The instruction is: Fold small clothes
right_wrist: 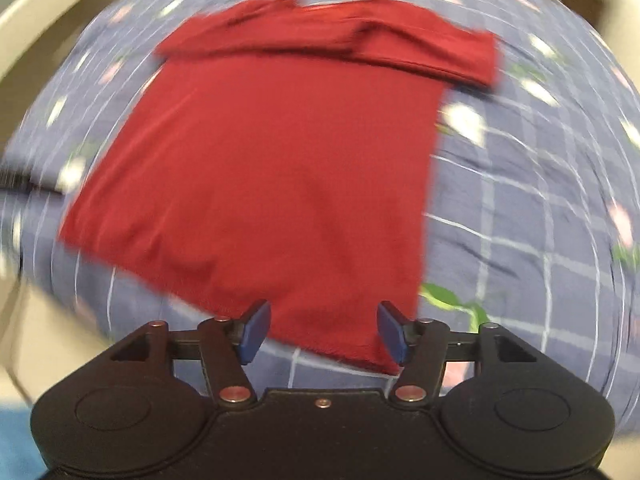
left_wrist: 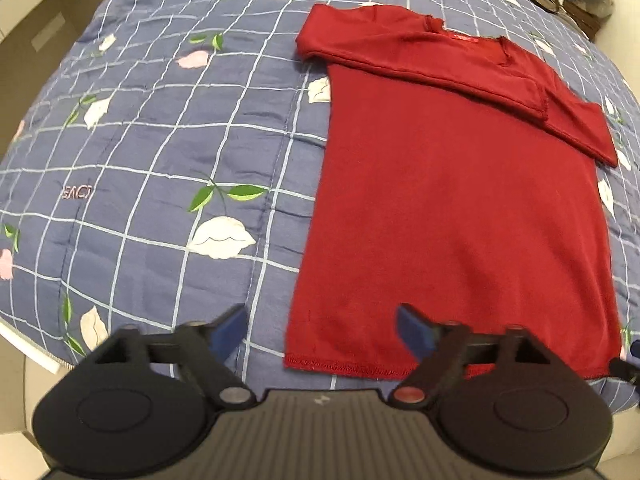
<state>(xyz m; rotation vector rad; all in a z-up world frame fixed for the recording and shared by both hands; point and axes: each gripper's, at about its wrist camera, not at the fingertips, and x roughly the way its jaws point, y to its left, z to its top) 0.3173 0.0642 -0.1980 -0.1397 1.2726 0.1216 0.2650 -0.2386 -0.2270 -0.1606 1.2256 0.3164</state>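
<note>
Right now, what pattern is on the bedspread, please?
Blue bedspread, white grid, flowers; left wrist view.

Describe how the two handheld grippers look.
The left gripper and right gripper match: black bodies with round side discs, black linkage arms on metal pivots, and blue pads on the fingers. The left's base is ribbed grey. No sleeves or cables show.

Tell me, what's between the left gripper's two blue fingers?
Left wrist view: blue checked bedspread and the red shirt's bottom-left hem corner. The left gripper holds nothing.
</note>
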